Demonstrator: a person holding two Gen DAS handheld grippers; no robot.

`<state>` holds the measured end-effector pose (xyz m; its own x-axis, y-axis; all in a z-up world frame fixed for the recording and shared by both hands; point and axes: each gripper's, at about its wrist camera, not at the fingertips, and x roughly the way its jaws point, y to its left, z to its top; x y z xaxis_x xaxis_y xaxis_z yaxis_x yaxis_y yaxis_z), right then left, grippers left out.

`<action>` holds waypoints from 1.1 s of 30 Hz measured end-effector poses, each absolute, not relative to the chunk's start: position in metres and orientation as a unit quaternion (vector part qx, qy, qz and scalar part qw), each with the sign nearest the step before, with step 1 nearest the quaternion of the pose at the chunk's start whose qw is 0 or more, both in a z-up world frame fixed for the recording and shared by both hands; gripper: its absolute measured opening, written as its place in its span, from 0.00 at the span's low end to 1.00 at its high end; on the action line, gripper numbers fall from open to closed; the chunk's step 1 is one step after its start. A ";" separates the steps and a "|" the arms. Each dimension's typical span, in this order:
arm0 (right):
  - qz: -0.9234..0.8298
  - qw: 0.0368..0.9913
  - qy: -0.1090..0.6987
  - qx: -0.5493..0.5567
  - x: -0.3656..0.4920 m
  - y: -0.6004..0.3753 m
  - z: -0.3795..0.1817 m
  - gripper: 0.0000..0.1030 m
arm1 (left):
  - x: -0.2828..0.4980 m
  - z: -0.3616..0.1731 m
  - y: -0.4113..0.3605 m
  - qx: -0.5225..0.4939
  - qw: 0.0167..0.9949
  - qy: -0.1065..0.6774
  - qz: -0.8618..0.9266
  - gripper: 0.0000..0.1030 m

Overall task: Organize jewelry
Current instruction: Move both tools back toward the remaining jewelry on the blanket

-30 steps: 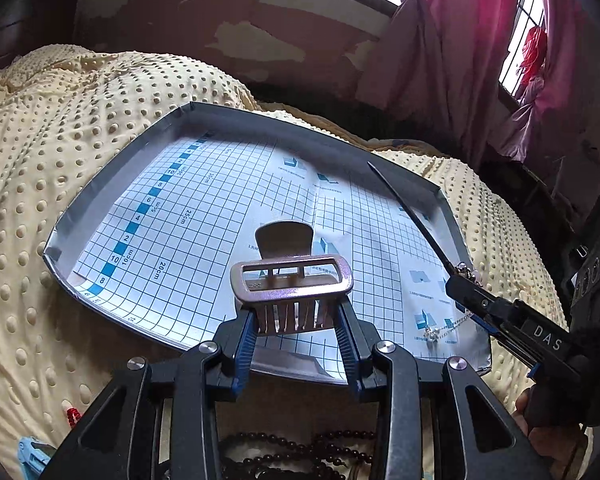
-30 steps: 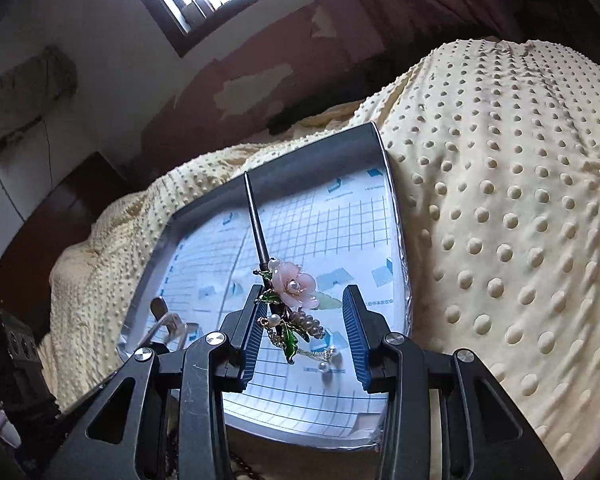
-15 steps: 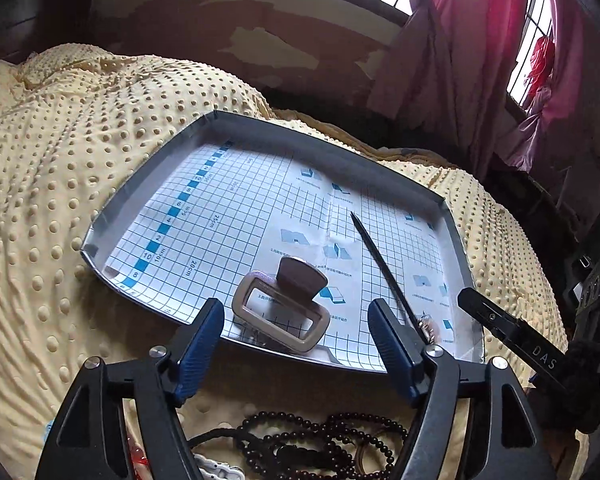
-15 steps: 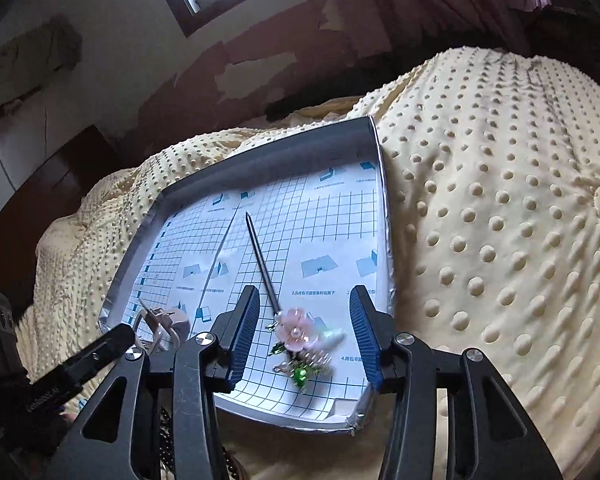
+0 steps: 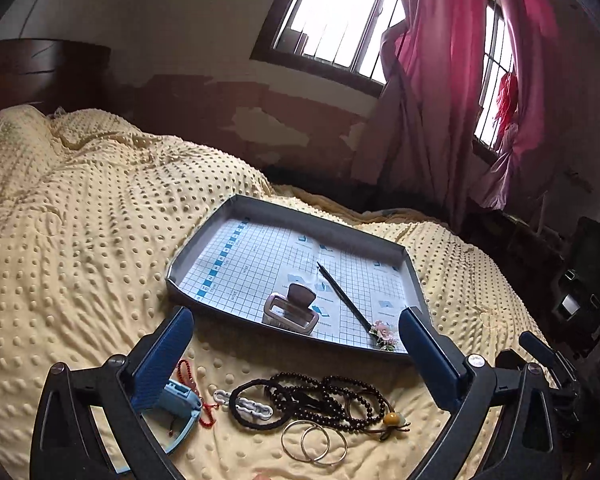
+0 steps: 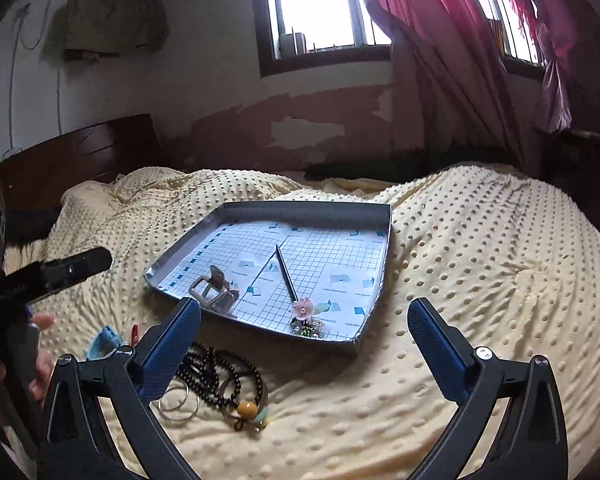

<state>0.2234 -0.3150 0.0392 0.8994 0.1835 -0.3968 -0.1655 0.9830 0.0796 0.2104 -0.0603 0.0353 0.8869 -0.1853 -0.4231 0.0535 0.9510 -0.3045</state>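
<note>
A grey tray (image 5: 204, 240) (image 6: 387, 248) lined with grid paper lies on the yellow bedspread. Inside it rest a beige hair claw clip (image 5: 290, 312) (image 6: 214, 290) and a dark hairpin with a pink flower end (image 5: 342, 294) (image 6: 288, 276). My left gripper (image 5: 296, 352) is open and empty, pulled back above loose jewelry: dark bead strands (image 5: 324, 400) (image 6: 216, 372), two metal hoops (image 5: 314, 446) (image 6: 176, 400), a black hair tie (image 5: 252, 404). My right gripper (image 6: 304, 344) is open too, empty, short of the tray's near edge.
A white chain link piece (image 5: 246, 406), a red bead string (image 5: 186, 372) and a light blue object (image 5: 178, 404) (image 6: 102, 342) lie near the left finger. The dotted yellow bedspread (image 6: 480, 280) spreads all round. Dark headboard, peeling wall, window and pink curtains stand behind.
Both grippers let go of their pieces, the claw clip and the flower hairpin, which now lie in the tray. Both have opened wide and drawn back and up from the tray.
</note>
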 end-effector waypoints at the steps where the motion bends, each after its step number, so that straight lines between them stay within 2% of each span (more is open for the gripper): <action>1: 0.089 0.976 0.199 0.015 0.212 -0.313 0.042 0.99 | 0.201 0.037 -0.059 -0.142 0.963 0.222 -0.062 1.00; 11: 0.077 0.973 0.208 0.070 0.136 -0.312 0.041 0.99 | 0.112 0.032 -0.054 -0.113 0.975 0.182 -0.059 1.00; 16: 0.084 0.965 0.230 0.097 0.111 -0.307 0.026 0.99 | 0.088 0.016 -0.054 -0.074 0.973 0.211 -0.064 1.00; 22: 0.082 0.957 0.270 0.068 0.103 -0.290 0.008 0.99 | 0.067 -0.007 -0.046 -0.040 0.968 0.241 -0.051 1.00; 33: 0.083 0.942 0.324 0.025 0.116 -0.268 -0.012 0.99 | 0.062 -0.017 -0.043 -0.003 0.963 0.266 -0.043 1.00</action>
